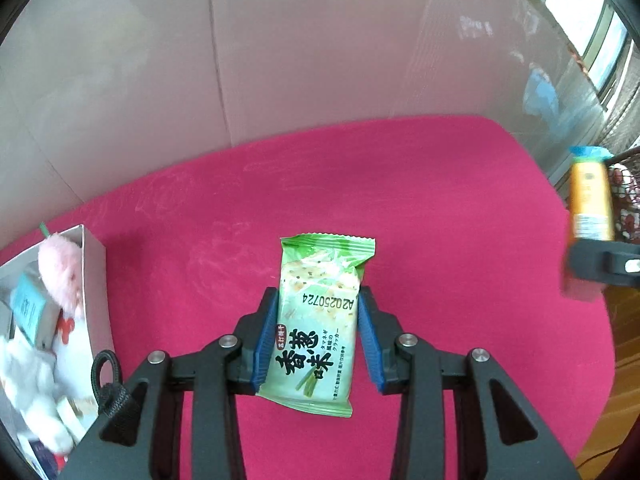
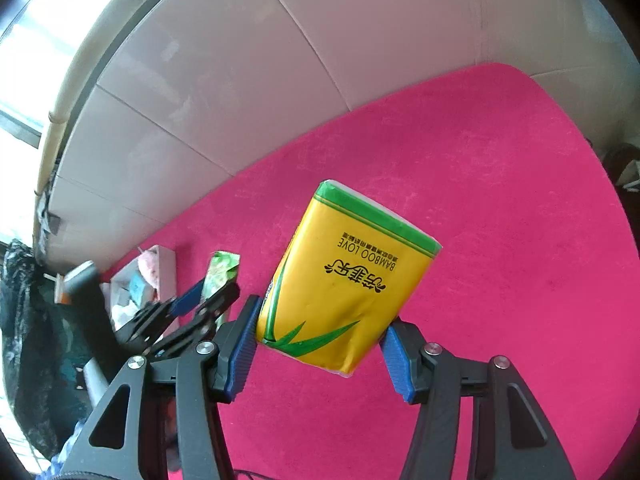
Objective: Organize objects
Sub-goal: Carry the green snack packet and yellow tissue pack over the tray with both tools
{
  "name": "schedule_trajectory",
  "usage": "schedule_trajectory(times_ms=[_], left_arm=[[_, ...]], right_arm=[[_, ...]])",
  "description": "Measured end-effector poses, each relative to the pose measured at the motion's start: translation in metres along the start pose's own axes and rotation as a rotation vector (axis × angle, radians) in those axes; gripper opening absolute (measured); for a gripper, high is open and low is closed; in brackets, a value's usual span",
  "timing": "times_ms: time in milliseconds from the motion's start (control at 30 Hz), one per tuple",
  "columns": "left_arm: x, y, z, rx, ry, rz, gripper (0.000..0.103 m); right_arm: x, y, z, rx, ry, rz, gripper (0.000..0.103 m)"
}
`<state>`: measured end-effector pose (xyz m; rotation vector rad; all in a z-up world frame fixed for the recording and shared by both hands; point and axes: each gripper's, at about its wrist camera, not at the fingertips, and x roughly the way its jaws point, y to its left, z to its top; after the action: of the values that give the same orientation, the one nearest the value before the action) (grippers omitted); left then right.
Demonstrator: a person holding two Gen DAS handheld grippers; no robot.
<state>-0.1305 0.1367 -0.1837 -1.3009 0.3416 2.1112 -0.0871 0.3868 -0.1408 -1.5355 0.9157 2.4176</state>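
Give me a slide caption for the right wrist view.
Right gripper clamps a yellow tissue pack above the pink tablecloth; left gripper holds a green cracker packet.

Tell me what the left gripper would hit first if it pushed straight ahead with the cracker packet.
Probably nothing soon: beyond the left gripper and its green cracker packet lies bare pink tabletop, then the pale wall. The white box sits off to its left. Depth is uncertain.

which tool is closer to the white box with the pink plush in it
Left. The left tool, gripping the green cracker packet, is just beside the white box; the right tool, holding the yellow tissue pack, is farther off.
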Motion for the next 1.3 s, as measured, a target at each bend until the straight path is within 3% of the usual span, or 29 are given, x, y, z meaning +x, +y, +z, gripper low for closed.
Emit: schedule_trajectory(times_ms=[200, 467, 600, 733, 767, 1300], left_arm=[[-0.019, -0.041, -0.005, -0.015, -0.043, 0.017, 0.037], [-0.051, -0.047, -0.014, -0.074, -0.048, 0.041, 0.037], [-0.077, -0.050, -0.036, -0.082, -0.079, 0.039, 0.037], [-0.091, -0.042, -0.038, -0.101, -0.105, 0.047, 0.037], [-0.087, -0.036, -0.025, -0.106, -0.108, 0.052, 0.037], [-0.161, 0.031, -0.055, -0.256, -0.194, 0.171, 0.037]], right_arm=[[-0.010, 0.008, -0.012, -0.012, -0.025, -0.040, 0.061], [-0.030, 0.031, -0.019, -0.048, -0.070, -0.040, 0.061], [-0.038, 0.047, -0.025, -0.090, -0.083, -0.028, 0.061], [-0.042, 0.066, -0.031, -0.125, -0.077, -0.005, 0.061], [-0.043, 0.072, -0.033, -0.137, -0.077, 0.001, 0.061], [-0.050, 0.165, -0.063, -0.311, -0.087, 0.078, 0.061]])
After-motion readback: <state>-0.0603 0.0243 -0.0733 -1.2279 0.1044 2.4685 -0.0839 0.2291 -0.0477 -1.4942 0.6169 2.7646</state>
